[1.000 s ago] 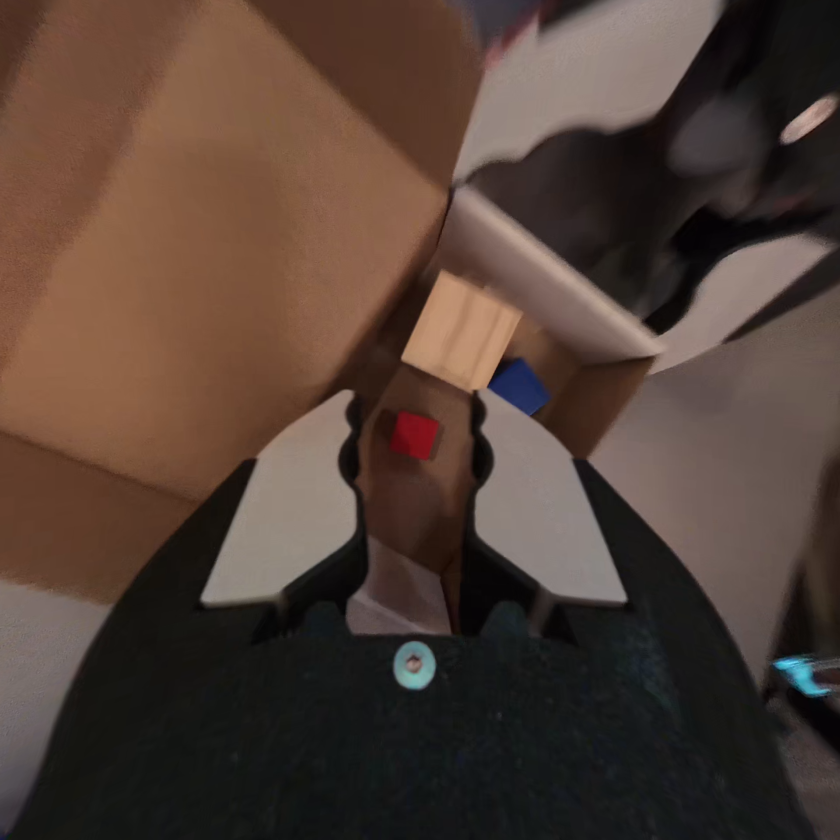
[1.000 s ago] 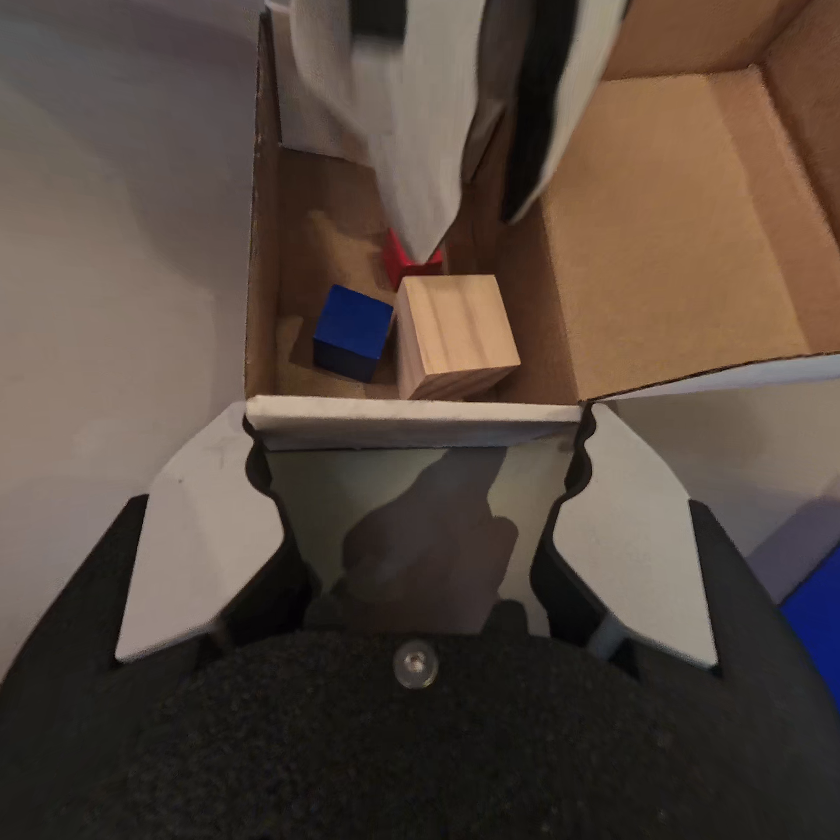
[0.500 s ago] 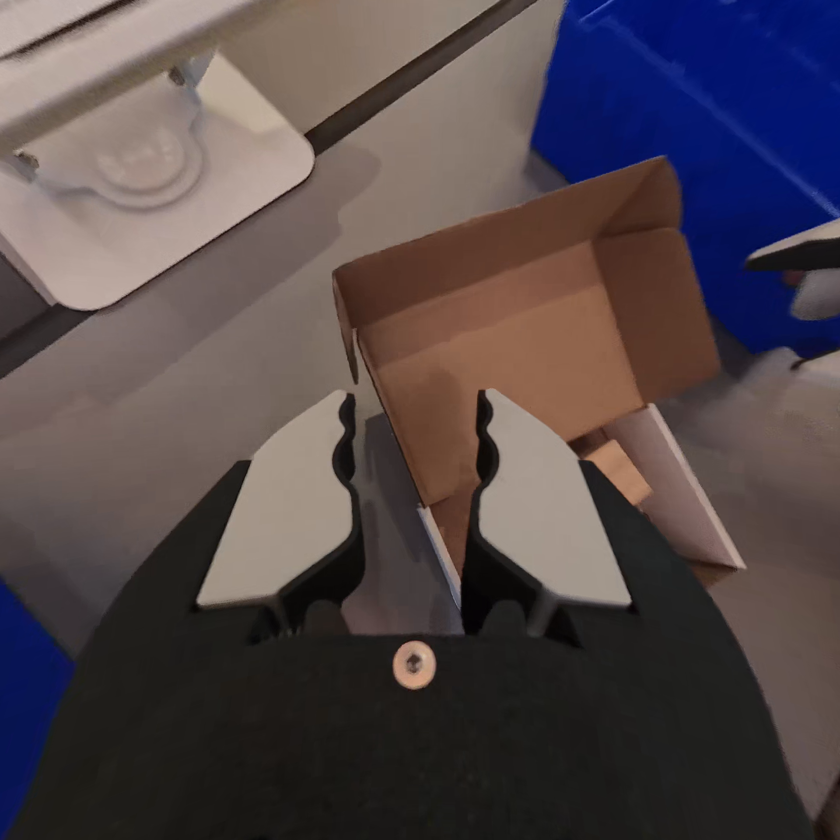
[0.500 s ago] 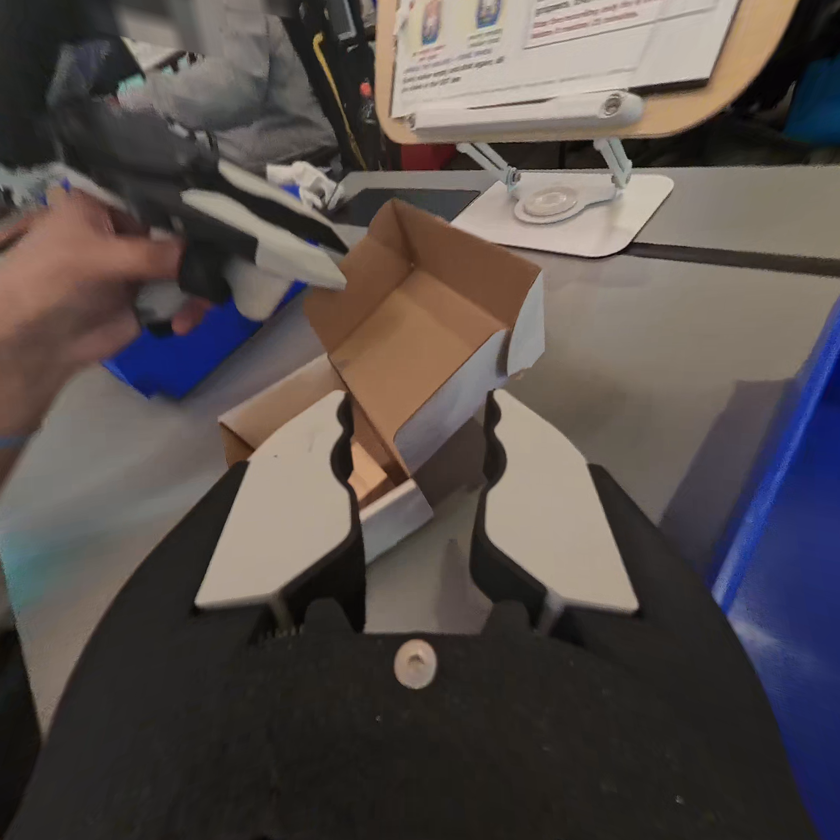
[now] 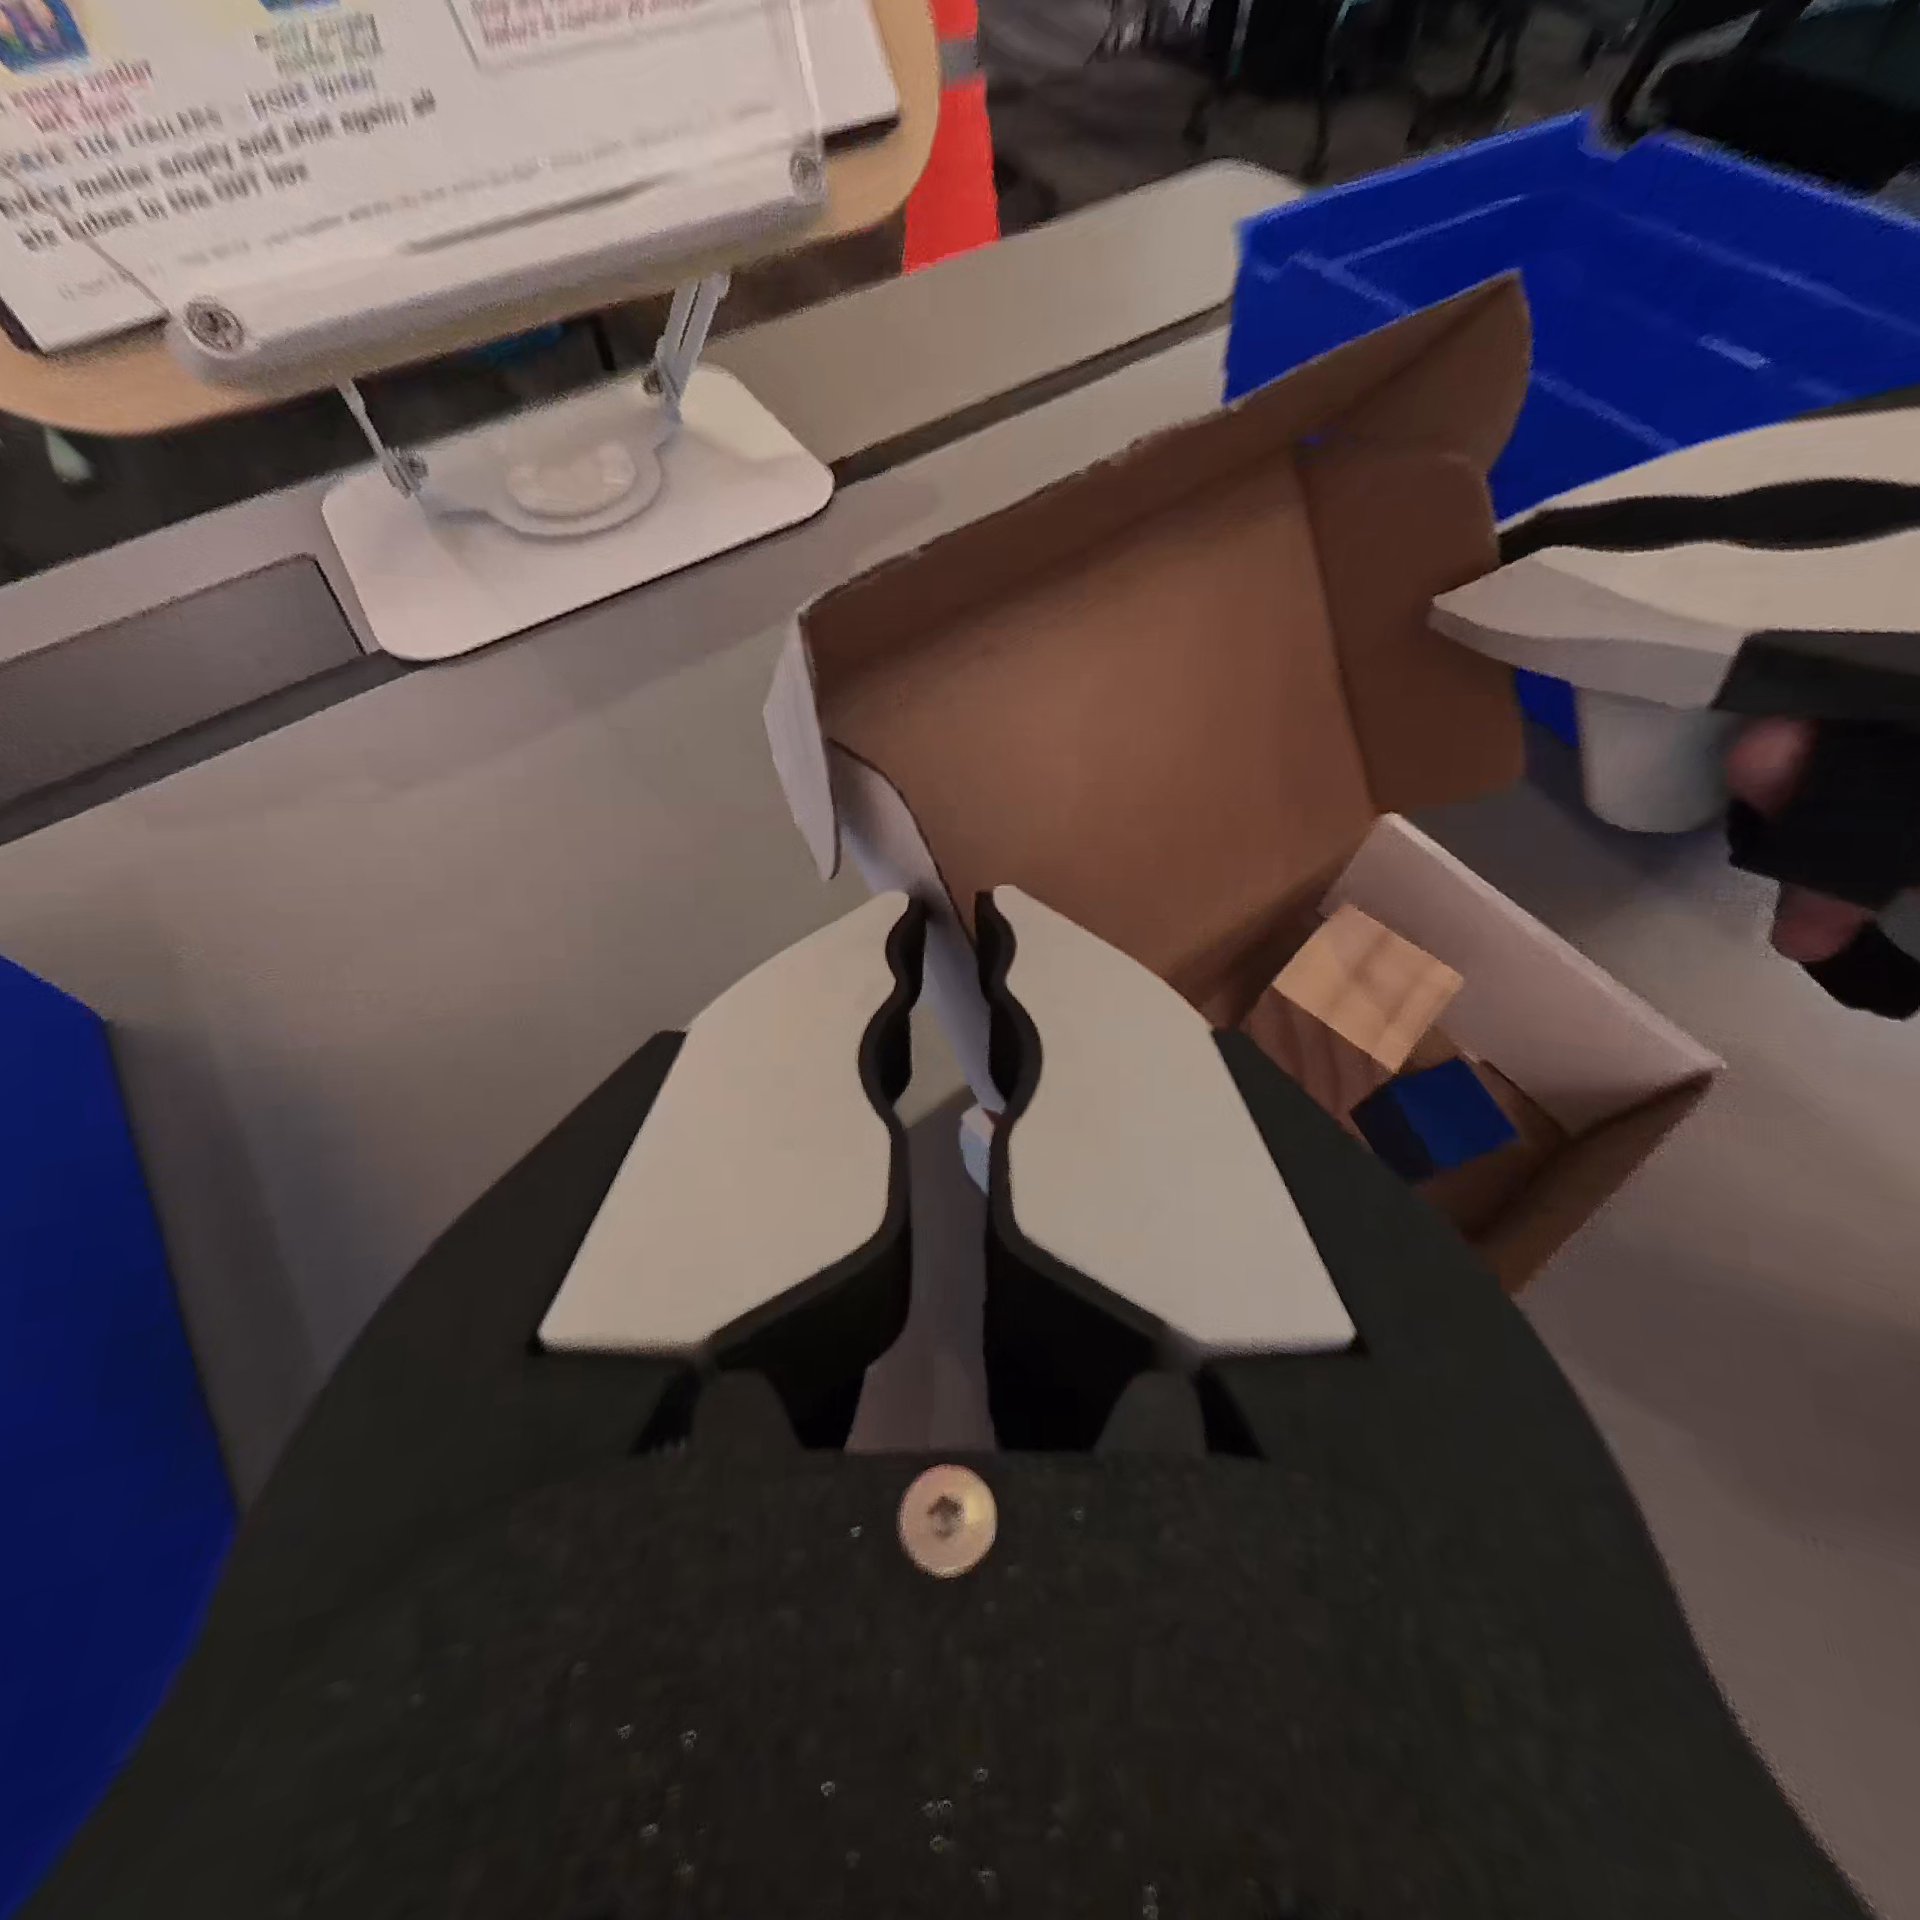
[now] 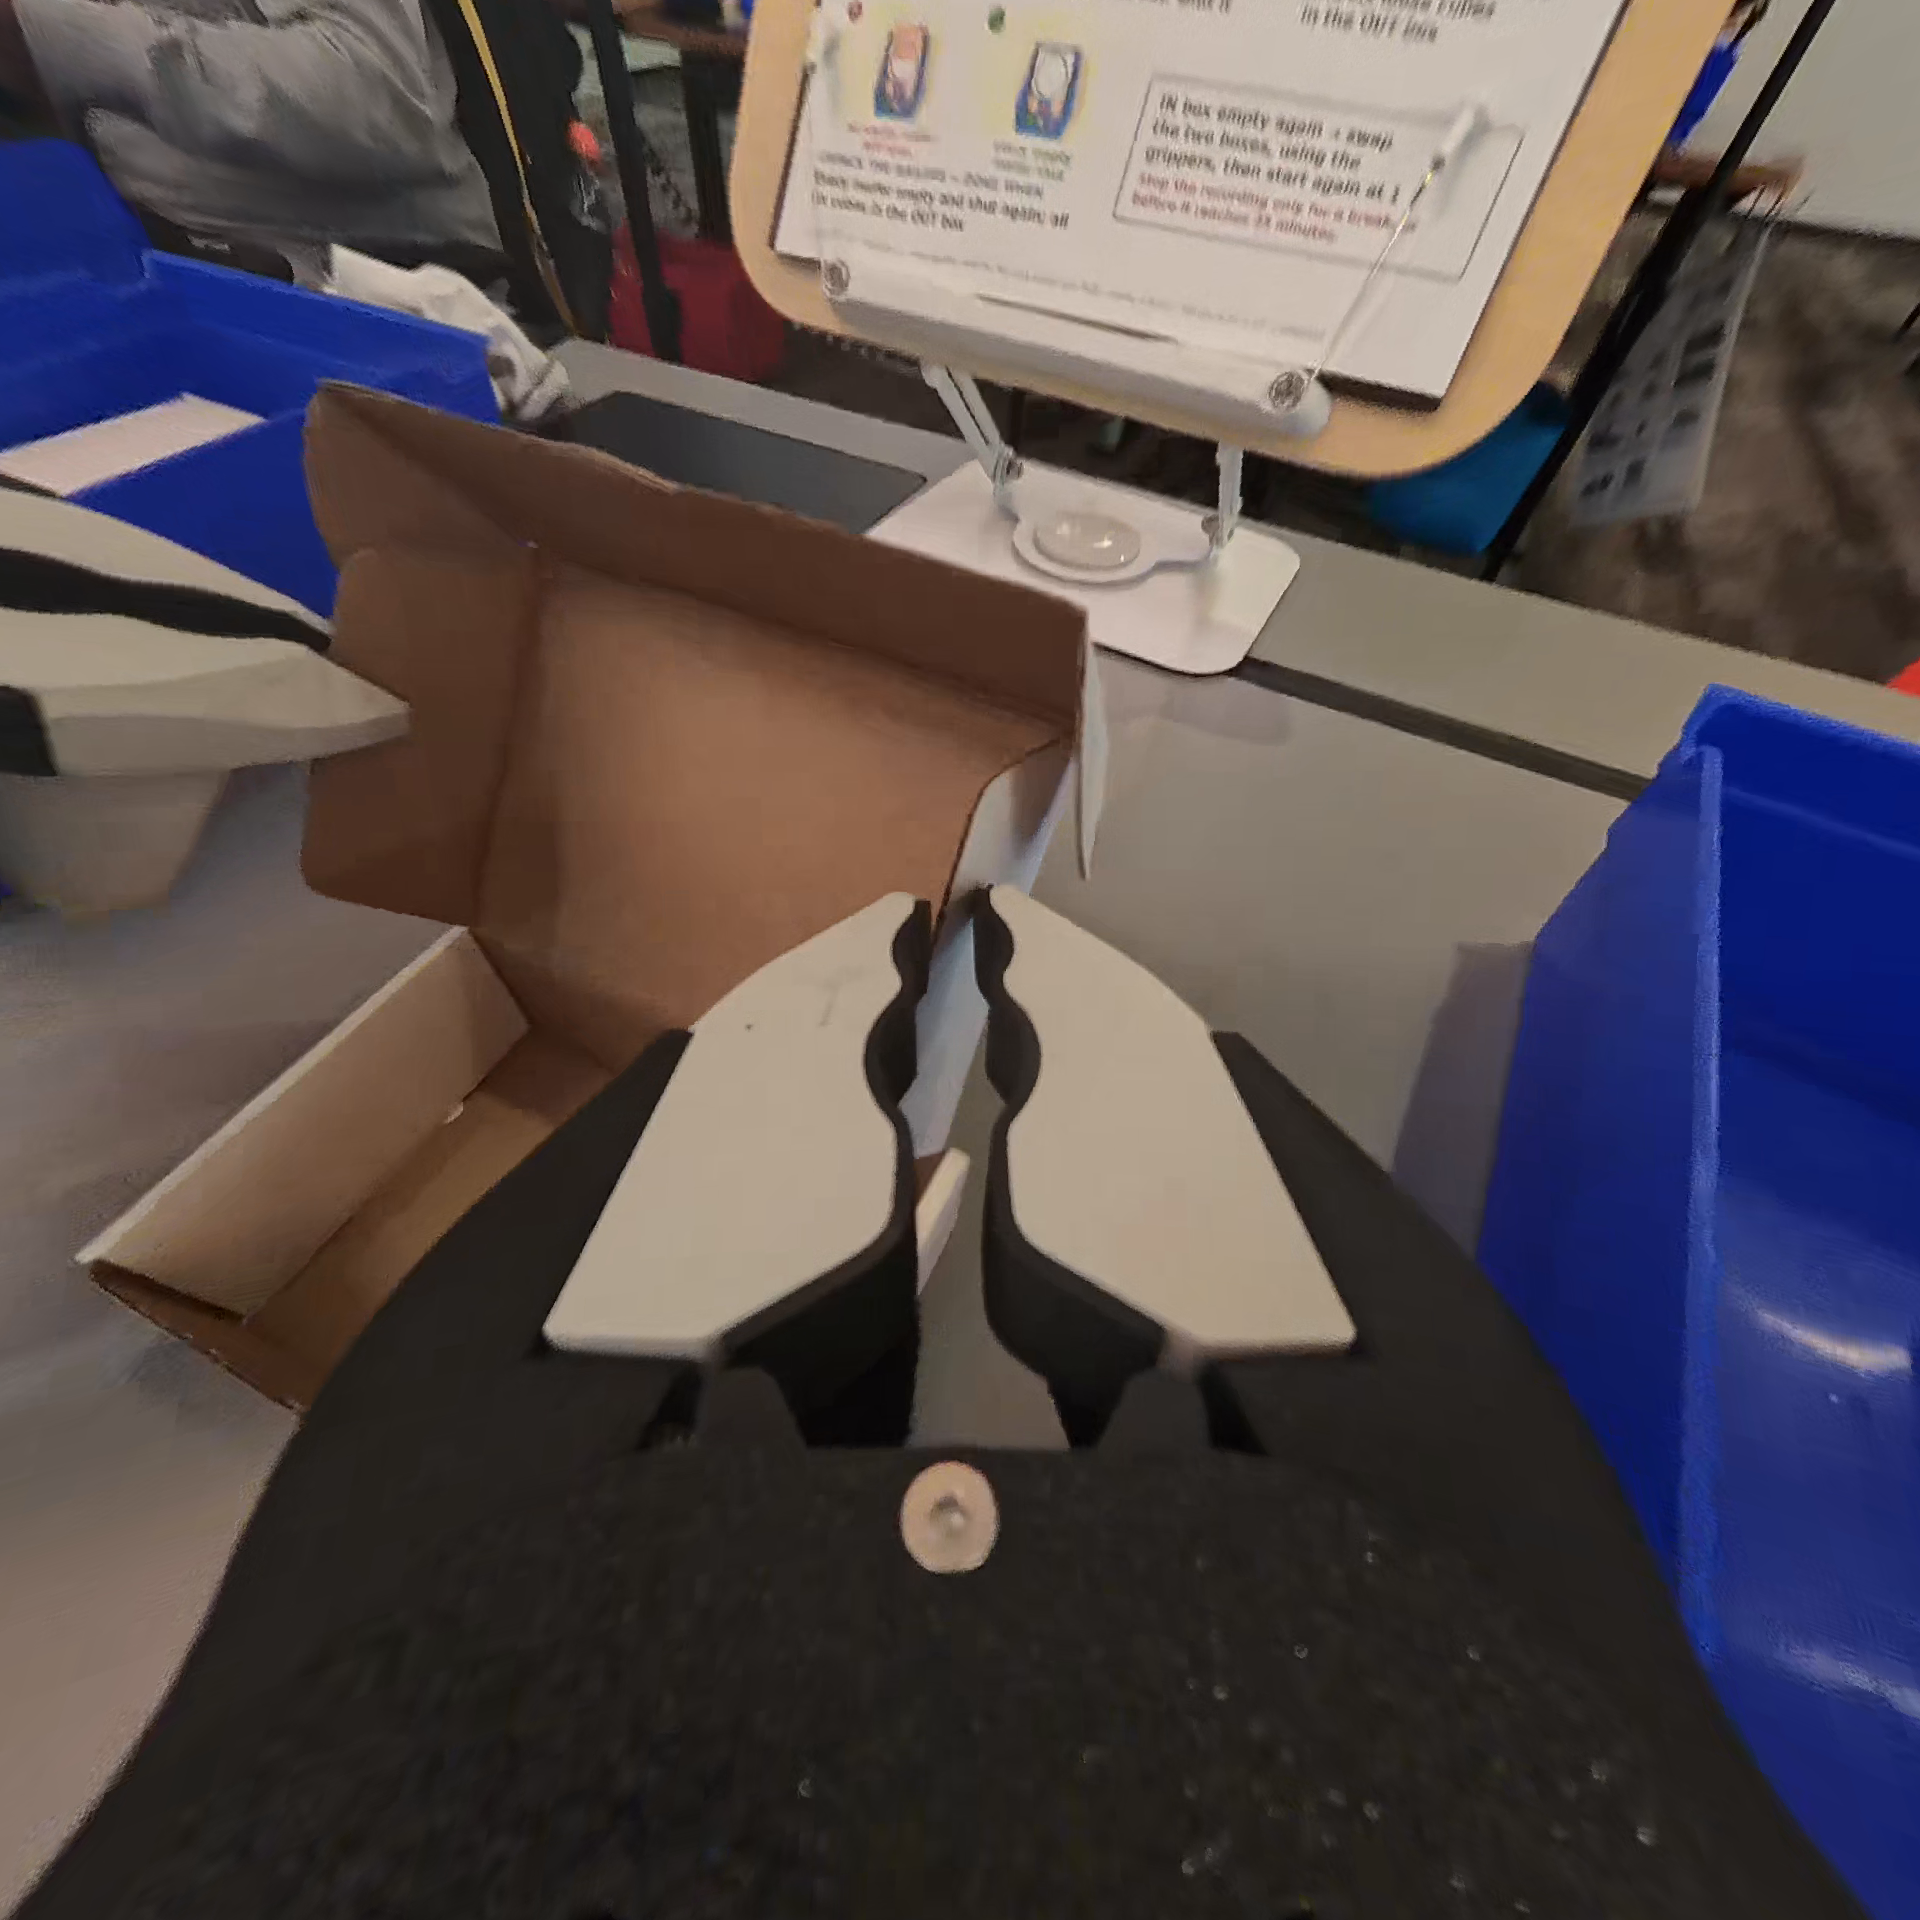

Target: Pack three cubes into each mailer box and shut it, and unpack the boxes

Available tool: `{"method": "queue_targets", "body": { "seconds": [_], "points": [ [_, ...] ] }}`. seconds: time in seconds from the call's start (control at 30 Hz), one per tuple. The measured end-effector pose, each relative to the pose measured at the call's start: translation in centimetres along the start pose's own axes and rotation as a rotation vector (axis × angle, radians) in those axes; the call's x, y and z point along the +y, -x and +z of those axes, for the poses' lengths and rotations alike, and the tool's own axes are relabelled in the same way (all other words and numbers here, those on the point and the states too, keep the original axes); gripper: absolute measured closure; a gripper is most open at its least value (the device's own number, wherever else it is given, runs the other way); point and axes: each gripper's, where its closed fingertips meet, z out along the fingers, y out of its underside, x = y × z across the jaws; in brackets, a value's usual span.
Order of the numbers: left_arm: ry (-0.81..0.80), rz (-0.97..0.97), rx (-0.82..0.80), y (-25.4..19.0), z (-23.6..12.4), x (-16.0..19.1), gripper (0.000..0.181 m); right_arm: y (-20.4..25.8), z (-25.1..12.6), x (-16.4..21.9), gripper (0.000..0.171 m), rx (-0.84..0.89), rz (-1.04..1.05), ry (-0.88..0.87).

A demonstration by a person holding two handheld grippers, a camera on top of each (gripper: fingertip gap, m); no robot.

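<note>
An open brown mailer box [image 5: 1122,727] stands on the grey table with its lid raised. Inside I see a wooden cube [image 5: 1371,987] and a blue cube [image 5: 1439,1117]. My left gripper [image 5: 948,914] is shut on the white flap at the lid's left side. My right gripper [image 6: 948,904] is shut on the white flap at the lid's right side; the box [image 6: 707,748] opens toward me there. Each gripper also shows at the far edge of the other's view, the right one [image 5: 1455,623] and the left one [image 6: 384,707]. In the right wrist view the cubes are hidden.
Blue bins stand on both sides: one behind the box [image 5: 1662,291], one at the left [image 5: 83,1351], one close on the right [image 6: 1766,1143]. A sign board on a white stand [image 6: 1101,561] is at the table's back. An orange cone [image 5: 951,125] stands beyond. Spacing between my two grippers at the tips: around 12 centimeters.
Both grippers pulled back from over the box, dropped to table level, and narrowed from open to shut on the lid's side flaps. The lid now stands raised.
</note>
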Motion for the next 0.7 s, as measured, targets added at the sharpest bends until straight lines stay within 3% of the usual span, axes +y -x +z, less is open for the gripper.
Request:
{"method": "queue_targets", "body": {
  "seconds": [0.2,0.57,0.7],
  "points": [
    [-0.019,0.047,0.023,-3.1,-3.6,2.6,0.171,2.8,-3.5,2.6,0.164,-0.036,0.053,0.025],
    [0.048,0.123,-0.013,-5.6,-5.0,6.6,0.171,3.6,-5.2,7.0,0.161,-0.084,0.158,0.103],
    [0.018,0.148,-0.063,-5.3,-6.7,6.8,0.143,3.5,-6.6,6.2,0.146,-0.079,0.069,0.029]
  ]
}}
